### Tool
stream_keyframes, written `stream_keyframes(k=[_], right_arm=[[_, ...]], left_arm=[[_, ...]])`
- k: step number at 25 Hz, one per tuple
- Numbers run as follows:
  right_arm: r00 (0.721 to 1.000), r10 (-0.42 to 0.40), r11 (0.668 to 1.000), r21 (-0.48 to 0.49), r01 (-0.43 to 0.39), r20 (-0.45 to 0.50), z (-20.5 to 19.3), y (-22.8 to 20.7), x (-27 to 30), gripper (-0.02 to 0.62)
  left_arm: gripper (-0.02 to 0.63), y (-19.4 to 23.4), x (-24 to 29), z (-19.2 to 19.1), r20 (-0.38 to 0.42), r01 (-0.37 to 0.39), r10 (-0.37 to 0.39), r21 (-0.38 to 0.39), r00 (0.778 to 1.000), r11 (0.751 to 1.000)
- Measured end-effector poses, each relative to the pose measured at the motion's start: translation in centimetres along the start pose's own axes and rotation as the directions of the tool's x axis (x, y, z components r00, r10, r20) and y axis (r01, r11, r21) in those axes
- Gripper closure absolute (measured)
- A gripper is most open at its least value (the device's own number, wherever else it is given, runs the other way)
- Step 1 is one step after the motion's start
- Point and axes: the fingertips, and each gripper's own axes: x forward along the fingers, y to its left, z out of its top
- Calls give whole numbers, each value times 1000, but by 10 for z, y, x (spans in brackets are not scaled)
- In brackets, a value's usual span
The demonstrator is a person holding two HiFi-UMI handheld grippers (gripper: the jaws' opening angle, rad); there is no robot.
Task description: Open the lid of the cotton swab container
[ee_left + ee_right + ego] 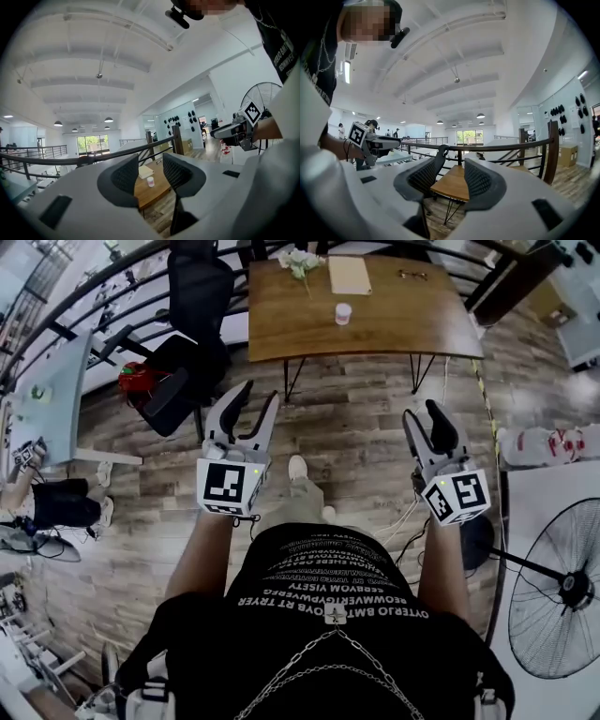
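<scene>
The cotton swab container [343, 313] is a small white tub with a lid, standing near the middle of a wooden table [394, 324] some way ahead of me. It also shows small in the left gripper view, the container [150, 182] lying in line between the jaws but far beyond them. My left gripper [260, 395] [150, 164] is held in the air, open and empty. The right gripper [424, 414] [453, 166] is also open and empty, pointing toward the table's edge [452, 185]. Both are well short of the table.
A black office chair [192, 324] stands left of the table, with a red object [139, 381] beside it. On the table lie white flowers [302, 261], a pale pad [350, 276] and glasses [411, 275]. A floor fan [562, 587] stands at the right, a white desk [52, 390] at the left.
</scene>
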Motion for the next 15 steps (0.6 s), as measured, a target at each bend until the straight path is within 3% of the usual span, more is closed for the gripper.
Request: stream_keyframes(k=[15], right_arm=[[1000, 2, 1000, 6, -2, -24, 5, -24, 73, 413]], left_arm=[[439, 40, 66, -9, -29, 31, -31, 2, 999, 1000]])
